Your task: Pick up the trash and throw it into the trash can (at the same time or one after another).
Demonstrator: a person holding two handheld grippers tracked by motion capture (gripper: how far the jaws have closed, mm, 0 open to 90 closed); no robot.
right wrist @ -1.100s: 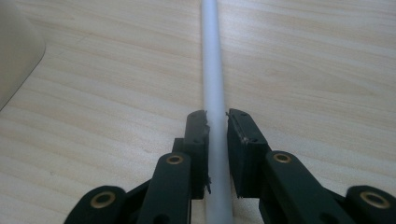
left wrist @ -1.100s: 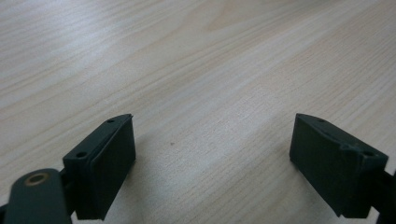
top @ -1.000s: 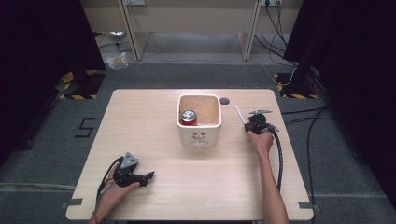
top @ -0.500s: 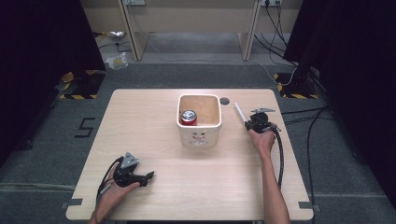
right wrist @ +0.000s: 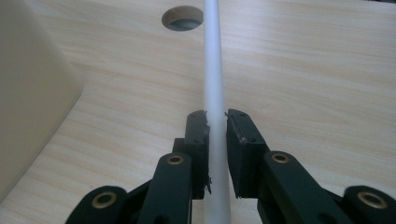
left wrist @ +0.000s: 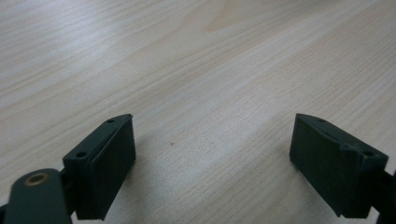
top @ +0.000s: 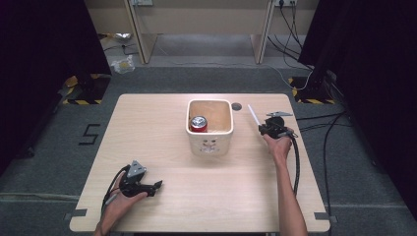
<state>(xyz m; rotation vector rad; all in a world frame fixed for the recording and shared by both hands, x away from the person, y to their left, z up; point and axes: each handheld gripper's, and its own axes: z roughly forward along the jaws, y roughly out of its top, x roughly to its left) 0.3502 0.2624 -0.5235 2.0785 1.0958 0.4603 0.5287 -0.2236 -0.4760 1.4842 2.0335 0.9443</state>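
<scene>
A thin white plastic straw (right wrist: 215,70) is clamped in the right claw (right wrist: 215,122), just right of the cream square tub (top: 210,129); it should be kept pinched and tilted toward the red can (top: 198,123). The left claw (left wrist: 212,144) is parked open on the surface (top: 147,128).

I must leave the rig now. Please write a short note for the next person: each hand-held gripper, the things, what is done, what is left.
Right hand-held gripper: shut on the white straw, held right of the tub, near the table hole.
Left hand-held gripper: open, empty, low over the near left of the table.
Tub: a red can stands inside.
Done: straw picked up.
Left: probably bring the straw to the can in the tub.
</scene>
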